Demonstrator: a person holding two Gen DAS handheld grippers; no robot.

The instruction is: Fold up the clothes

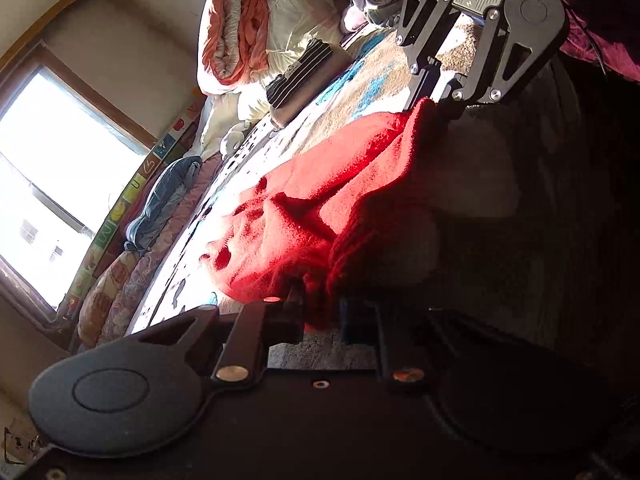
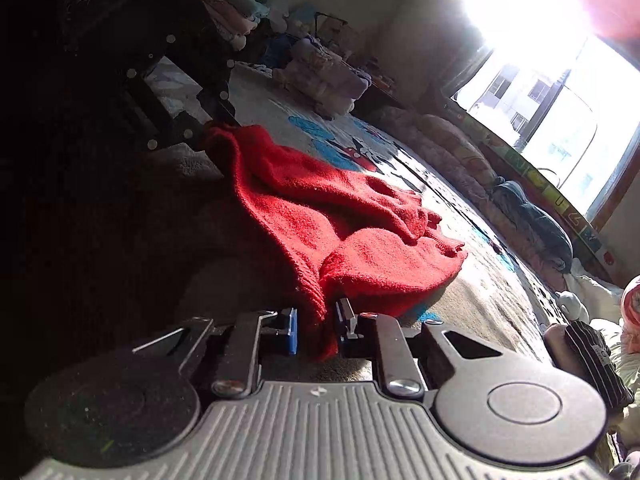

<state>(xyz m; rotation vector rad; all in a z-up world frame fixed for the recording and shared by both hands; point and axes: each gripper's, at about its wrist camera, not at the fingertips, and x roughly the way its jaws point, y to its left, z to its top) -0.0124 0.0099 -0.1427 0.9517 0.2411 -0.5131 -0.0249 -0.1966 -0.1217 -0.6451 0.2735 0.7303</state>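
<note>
A red knitted sweater (image 1: 320,200) hangs stretched just above a patterned rug, sagging onto it in the middle. In the left wrist view my left gripper (image 1: 320,312) is shut on the ribbed hem at one end. At the top right of that view my right gripper (image 1: 436,98) pinches the opposite end. In the right wrist view the right gripper (image 2: 318,326) has its blue pads (image 2: 293,330) closed on a fold of the sweater (image 2: 320,208). The left gripper (image 2: 208,124) is a dark shape at the far corner of the cloth.
The rug (image 1: 360,80) has blue cartoon prints. A folded striped garment (image 1: 300,76), an orange and cream bedding bundle (image 1: 236,28) and a blue-grey garment (image 1: 168,192) lie along its edge. Stacked folded clothes (image 2: 320,76) sit at the far side. A bright window (image 2: 560,112) glares.
</note>
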